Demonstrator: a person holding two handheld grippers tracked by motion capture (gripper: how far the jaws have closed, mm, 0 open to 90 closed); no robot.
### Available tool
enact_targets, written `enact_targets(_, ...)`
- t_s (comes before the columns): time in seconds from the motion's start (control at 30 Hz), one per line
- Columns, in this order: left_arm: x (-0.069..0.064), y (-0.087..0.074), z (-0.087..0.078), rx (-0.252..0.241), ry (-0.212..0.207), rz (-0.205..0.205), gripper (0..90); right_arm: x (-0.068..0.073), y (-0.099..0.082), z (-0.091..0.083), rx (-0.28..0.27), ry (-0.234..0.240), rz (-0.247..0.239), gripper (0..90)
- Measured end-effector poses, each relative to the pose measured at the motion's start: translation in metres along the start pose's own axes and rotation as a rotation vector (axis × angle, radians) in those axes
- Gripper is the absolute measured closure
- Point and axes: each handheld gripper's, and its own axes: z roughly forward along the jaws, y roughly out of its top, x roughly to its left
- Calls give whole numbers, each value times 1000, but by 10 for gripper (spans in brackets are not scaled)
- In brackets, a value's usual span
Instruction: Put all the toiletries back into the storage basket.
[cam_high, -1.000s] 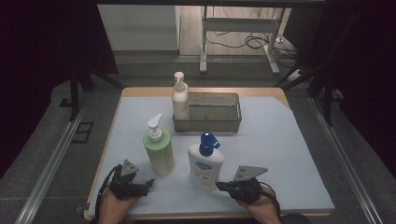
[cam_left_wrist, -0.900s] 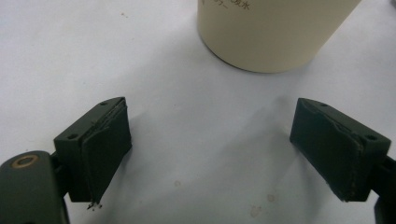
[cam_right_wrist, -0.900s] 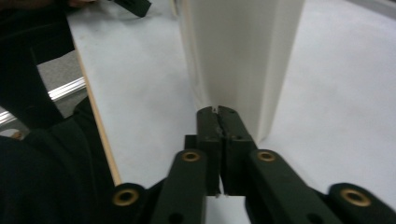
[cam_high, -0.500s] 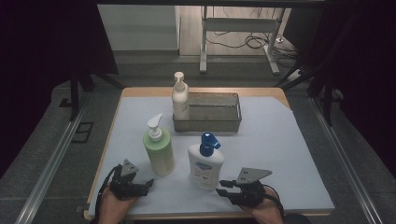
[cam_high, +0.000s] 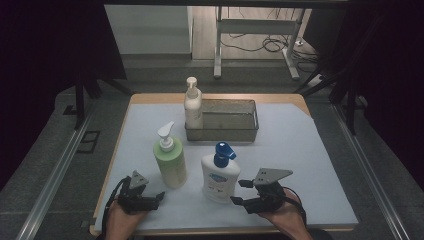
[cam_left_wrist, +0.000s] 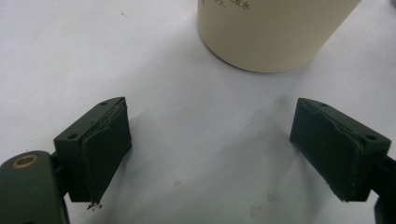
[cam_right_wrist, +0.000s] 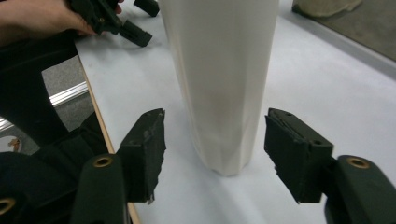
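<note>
high view: a pale sheet covers the wooden table in a dark room. a mesh basket at the far middle looks empty, with a cream pump bottle at its left end. nearer stand a green pump bottle and a white blue-capped bottle. the left gripper sits near the green bottle.

left gripper view: its jaws are spread, nothing between.

right gripper view: the right gripper has just been opening, the white bottle just ahead, untouched.

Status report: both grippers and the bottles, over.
Right gripper jaws just opened, straddling white blue-capped bottle, not touching. Left gripper open beside green bottle, holding nothing. Nothing in the way.
</note>
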Motion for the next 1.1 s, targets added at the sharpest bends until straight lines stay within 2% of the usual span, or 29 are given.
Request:
enact_targets(0.2, 0, 0, 0, 0, 0, 0, 121, 0, 11, 2, -9, 0, -10, 327)
enact_targets(0.53, 0, 0, 0, 2, -1, 0, 121, 1, 31, 12, -30, -31, -51, 251)
enact_targets(0.77, 0, 0, 0, 1, -2, -1, 121, 3, 41, 22, -30, -41, -78, 243)
enact_targets(1.1, 0, 0, 0, 0, -2, -2, 121, 3, 47, 36, -32, -30, -87, 252)
